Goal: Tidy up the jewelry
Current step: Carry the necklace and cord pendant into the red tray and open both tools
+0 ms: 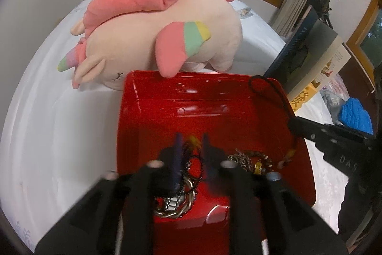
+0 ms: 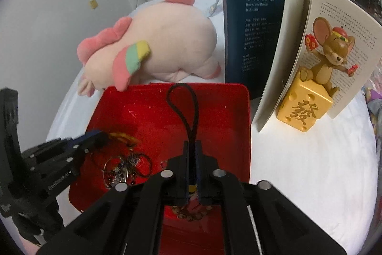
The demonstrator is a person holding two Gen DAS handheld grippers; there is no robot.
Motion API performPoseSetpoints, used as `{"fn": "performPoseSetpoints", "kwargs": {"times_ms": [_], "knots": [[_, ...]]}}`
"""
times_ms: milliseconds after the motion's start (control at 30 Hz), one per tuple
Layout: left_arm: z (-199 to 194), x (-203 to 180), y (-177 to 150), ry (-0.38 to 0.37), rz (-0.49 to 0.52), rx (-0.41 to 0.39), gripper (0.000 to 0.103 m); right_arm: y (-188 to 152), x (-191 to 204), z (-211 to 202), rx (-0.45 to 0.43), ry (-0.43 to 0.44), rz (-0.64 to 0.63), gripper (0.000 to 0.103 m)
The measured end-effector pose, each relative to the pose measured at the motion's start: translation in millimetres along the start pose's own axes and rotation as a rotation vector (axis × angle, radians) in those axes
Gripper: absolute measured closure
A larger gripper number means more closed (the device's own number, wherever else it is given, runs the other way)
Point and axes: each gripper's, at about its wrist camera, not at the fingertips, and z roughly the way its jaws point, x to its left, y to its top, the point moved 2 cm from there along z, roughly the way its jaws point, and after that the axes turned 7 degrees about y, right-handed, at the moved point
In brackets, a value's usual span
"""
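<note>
Both grippers are down inside the red tray [image 1: 133, 126].

Left gripper [image 1: 191, 154]: fingers part open, straddling a tangle of chains and rings [image 1: 183, 183] at lower centre of its view. Pads don't look to be pressing on it, so not a grip.

Right gripper [image 2: 192, 159]: narrow gap, black cord [image 2: 183, 109] running between the fingers. Cord's long axis lines up with the fingers, loop end toward the tray's far wall, tassel end with beads [image 2: 191, 214] under the fingers. Can't tell if the pads pinch it.

Second pile, the chain and bead bracelet [image 1: 250, 159], sits between the two grippers, nearer the right one.

Around: plush unicorn [image 2: 152, 49] touching the tray's far rim, open book [image 2: 262, 23] and mouse figurine [image 2: 320, 78] at right. Nothing blocks a straight lift.
</note>
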Motion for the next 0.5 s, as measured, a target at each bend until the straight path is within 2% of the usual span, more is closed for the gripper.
{"fn": "performPoseSetpoints", "kwargs": {"times_ms": [33, 500], "knots": [[-1, 1, 0, 0.001, -0.001, -0.001, 0.059, -1, 0, -1, -0.006, -0.003, 0.0, 0.072], [-44, -4, -26, 0.027, 0.045, -0.069, 0.04, -34, 7, -29, -0.015, 0.023, -0.029, 0.072]]}}
